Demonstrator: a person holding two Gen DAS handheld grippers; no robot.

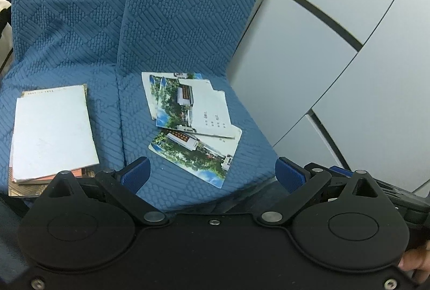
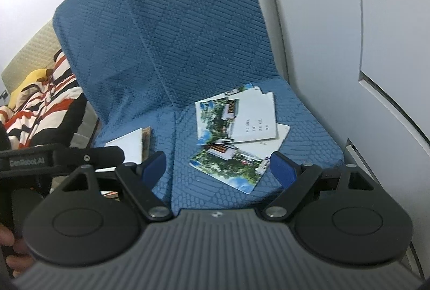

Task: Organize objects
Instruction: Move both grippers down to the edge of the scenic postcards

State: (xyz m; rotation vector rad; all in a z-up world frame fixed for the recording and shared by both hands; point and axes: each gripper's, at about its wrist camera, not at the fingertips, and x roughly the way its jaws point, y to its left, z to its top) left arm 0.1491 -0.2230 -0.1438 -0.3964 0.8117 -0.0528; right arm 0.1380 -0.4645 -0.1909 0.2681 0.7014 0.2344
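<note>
Hovering over scattered booklets, left tool (fingers spread) holds nothing.

**One brand mark legible, the rest too small**

In the right wrist view, the black bar of the other gripper at the near left carries the pale lettering "GenRobot.AI". The printed booklets on the right half of the blue seat bear a few small dark characters on their white panels and a red sign with marks in the photo part, none clear enough to read. The same booklets show equally unreadable print in the left wrist view.
</note>
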